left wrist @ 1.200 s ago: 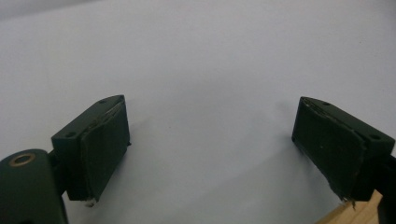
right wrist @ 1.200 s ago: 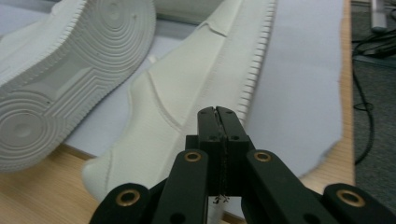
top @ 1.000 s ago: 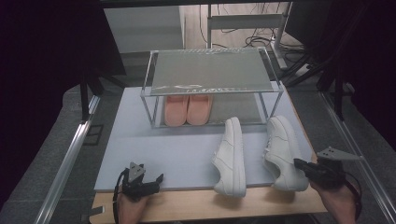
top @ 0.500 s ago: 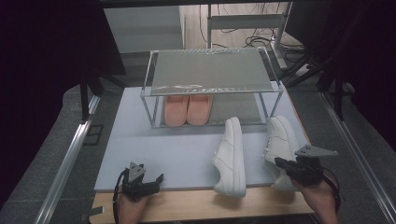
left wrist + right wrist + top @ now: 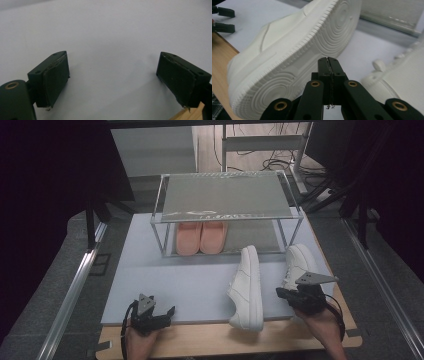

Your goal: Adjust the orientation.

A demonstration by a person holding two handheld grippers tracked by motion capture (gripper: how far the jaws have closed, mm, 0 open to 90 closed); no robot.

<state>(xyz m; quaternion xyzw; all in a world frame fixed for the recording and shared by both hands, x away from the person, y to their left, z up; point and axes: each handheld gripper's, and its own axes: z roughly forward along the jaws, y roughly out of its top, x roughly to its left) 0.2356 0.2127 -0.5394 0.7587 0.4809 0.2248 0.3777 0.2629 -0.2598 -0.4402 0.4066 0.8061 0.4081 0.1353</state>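
the right gripper (image 5: 284, 293) is sitting at about five o'clock on the table, its jaws clenched flat against each other with nothing between them, as the right gripper view is showing (image 5: 328, 61). it is pointing toward nine o'clock, at the sole of the white sneaker lying on its side (image 5: 248, 287), which is resting near the middle front of the pale mat (image 5: 165, 270) with its toe toward twelve o'clock and its heel reaching onto the wooden board (image 5: 210, 345). in the right gripper view that sole (image 5: 294, 62) is standing just beyond the jaw tips; contact cannot be told. the second white sneaker (image 5: 297, 262) is standing upright just at the gripper's twelve o'clock. the left gripper (image 5: 167, 312) is resting at seven o'clock, its jaws released and spread wide over bare mat (image 5: 112, 50). a pair of pink slippers (image 5: 201, 237) is lying under the rack (image 5: 225, 195) at twelve o'clock.
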